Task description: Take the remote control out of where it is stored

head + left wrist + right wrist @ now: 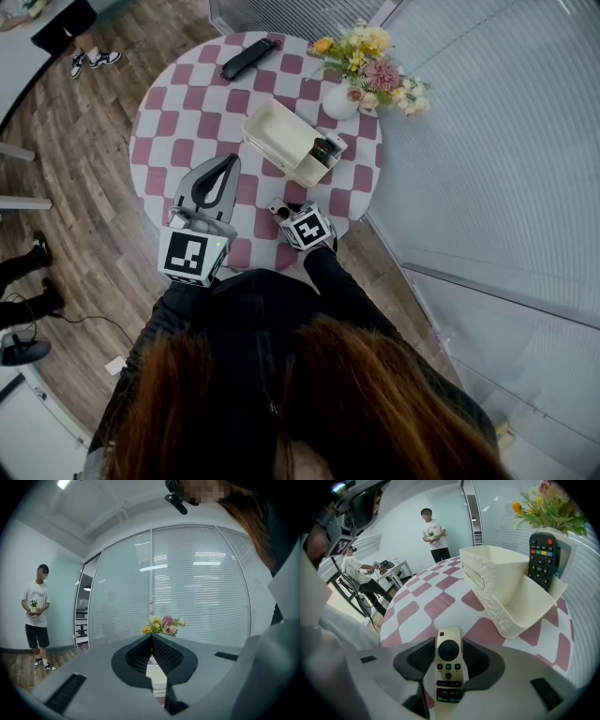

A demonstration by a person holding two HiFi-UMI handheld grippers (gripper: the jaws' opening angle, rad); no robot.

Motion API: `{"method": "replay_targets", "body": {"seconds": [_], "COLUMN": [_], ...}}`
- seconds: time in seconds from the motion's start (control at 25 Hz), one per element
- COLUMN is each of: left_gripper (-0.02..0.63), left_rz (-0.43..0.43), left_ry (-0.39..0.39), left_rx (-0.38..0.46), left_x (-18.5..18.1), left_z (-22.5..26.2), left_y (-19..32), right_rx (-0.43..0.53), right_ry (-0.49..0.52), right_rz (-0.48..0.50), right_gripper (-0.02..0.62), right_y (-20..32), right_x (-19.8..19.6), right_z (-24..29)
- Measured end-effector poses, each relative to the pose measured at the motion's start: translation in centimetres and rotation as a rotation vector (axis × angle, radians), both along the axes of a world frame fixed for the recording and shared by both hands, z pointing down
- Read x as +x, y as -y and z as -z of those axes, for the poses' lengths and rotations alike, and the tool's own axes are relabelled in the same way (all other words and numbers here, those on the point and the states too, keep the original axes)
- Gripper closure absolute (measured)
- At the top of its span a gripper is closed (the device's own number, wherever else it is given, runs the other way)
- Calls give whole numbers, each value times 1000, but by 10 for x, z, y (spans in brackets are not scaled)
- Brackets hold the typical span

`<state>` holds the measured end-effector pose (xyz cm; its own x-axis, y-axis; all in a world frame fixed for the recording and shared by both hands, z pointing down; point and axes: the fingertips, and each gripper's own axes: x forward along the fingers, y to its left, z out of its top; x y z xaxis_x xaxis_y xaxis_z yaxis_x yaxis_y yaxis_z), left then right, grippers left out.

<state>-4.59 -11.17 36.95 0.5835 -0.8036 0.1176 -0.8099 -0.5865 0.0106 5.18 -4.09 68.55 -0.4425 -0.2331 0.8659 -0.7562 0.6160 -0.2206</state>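
Holding the cream remote (449,670) clamped in our right gripper's (449,644) jaws over the surface (423,603) beside the box (506,609), we risk it slipping from that thin side grip off the near edge; our left gripper's (151,638) jaws sit closed, empty.

The counter (202,98) looks to me covered in a matt pink-and-white checked cloth (426,592), smooth apart from one faint fold line. I read the storage box (506,602) as cream plastic, weave-textured outside and smooth inside. The cream remote (449,667) is satin plastic with a glossier black dial (449,649); the black remote (541,559) is matt. The left gripper (151,637) has a matt grey plastic shell and finely ribbed black pads (166,656). The floor (84,178) is wood plank with a light sheen.
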Motion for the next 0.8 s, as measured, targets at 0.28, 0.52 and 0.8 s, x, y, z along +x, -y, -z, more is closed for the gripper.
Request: {"method": "replay_targets", "body": {"seconds": [0.28, 0.52, 0.8], "left_gripper": [597, 597, 597], "left_rz": [-5, -15, -17], "left_ry": [-3, -6, -5], "left_rx": [2, 7, 4], "left_x": [-1, 1, 1], "left_z": [2, 4, 4], "left_y": [0, 0, 0], "right_rx": [62, 110, 324], "right_ry": [45, 53, 137], "right_rz": [-57, -79, -170], "right_gripper": [534, 572, 580], "right_y": [11, 17, 45], "right_x": [2, 4, 8], "right_z": [24, 35, 77]}}
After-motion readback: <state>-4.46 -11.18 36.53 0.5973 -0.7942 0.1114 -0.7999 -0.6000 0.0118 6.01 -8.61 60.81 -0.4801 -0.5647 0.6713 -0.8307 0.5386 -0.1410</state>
